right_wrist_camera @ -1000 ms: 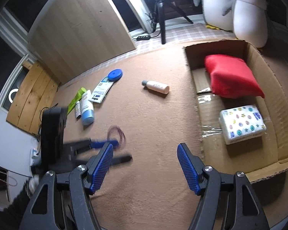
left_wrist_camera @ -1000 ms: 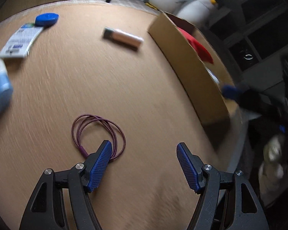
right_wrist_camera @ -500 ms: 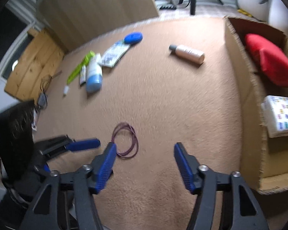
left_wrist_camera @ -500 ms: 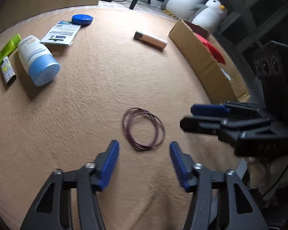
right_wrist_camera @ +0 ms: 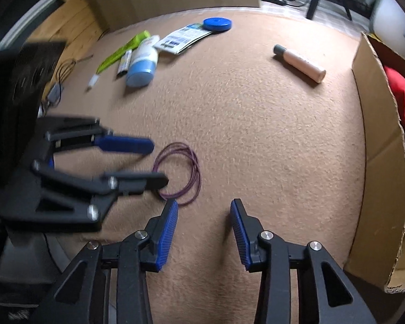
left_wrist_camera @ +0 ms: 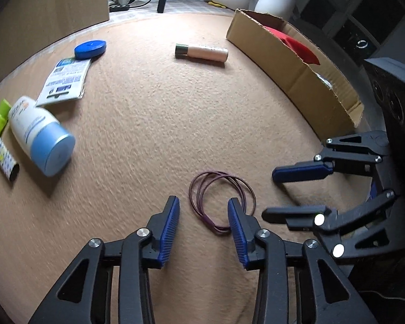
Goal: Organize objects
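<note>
Thing: purple cord loop [left_wrist_camera: 222, 200], thin, coiled in several turns, lying flat on the tan carpeted surface [left_wrist_camera: 175, 124].
Left gripper [left_wrist_camera: 203, 228]: fingers spread, have just been closing; the loop's near edge sits between them, not pinched.
Right gripper [right_wrist_camera: 204, 230]: fingers spread, have just been closing; nothing between them, loop just beyond the left finger.
Box: cardboard box [right_wrist_camera: 375, 162] well apart to the right, red cushion [right_wrist_camera: 403, 100] inside.
Others: peach tube [left_wrist_camera: 202, 51], blue-capped bottle [left_wrist_camera: 40, 139], leaflet [left_wrist_camera: 64, 81], blue disc [left_wrist_camera: 90, 48], all far side.
</note>
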The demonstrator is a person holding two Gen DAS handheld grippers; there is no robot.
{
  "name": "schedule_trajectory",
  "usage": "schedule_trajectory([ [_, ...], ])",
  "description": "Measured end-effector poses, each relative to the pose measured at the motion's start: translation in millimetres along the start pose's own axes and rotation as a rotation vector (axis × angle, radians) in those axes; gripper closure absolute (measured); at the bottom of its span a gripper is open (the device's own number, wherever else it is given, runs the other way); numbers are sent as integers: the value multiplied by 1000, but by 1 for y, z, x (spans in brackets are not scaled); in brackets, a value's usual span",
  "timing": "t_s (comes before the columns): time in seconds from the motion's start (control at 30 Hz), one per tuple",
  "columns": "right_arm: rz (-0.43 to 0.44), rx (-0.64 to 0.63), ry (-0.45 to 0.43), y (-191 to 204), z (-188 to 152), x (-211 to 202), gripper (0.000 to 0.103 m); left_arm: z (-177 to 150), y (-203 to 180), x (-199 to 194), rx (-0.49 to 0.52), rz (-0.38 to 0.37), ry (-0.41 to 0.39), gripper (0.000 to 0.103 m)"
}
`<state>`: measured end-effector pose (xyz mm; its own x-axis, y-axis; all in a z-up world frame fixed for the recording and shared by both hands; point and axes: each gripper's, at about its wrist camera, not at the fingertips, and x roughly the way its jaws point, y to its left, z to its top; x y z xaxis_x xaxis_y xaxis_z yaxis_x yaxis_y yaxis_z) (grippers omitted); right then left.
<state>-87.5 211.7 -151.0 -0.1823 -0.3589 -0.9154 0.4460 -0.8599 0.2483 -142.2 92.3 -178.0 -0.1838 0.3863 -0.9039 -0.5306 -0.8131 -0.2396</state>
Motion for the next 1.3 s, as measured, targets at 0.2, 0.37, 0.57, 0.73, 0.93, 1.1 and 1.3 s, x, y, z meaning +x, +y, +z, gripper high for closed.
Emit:
schedule_trajectory([
  [0.2, -34, -91, -21, 12, -4, 5, 66, 3, -2, 4, 13, -15, 6, 74],
  [0.37, -109, -173, -44, 27, -3, 11, 67, 3, -6, 7, 14, -37, 7, 86],
  [0.57, -107, -177, -64, 27, 3, 13, 90, 3, -4, 11, -14, -71, 5, 101],
  [0.73, -81, -140, -72, 22, 7, 13, 100, -1, -1, 11, -43, -115, 2, 101],
  [0.93, -48, -106, -72, 19, 11, 13, 101, -2, -4, 11, -56, -124, -7, 101],
  [1.1, -46, -89, -80, 18, 13, 5, 101, 1, -5, 4, -56, -122, -26, 101],
  [1.3, -46, -73, -109, 15, 14, -12, 101, -1, -1, -11, -77, -131, -49, 101],
])
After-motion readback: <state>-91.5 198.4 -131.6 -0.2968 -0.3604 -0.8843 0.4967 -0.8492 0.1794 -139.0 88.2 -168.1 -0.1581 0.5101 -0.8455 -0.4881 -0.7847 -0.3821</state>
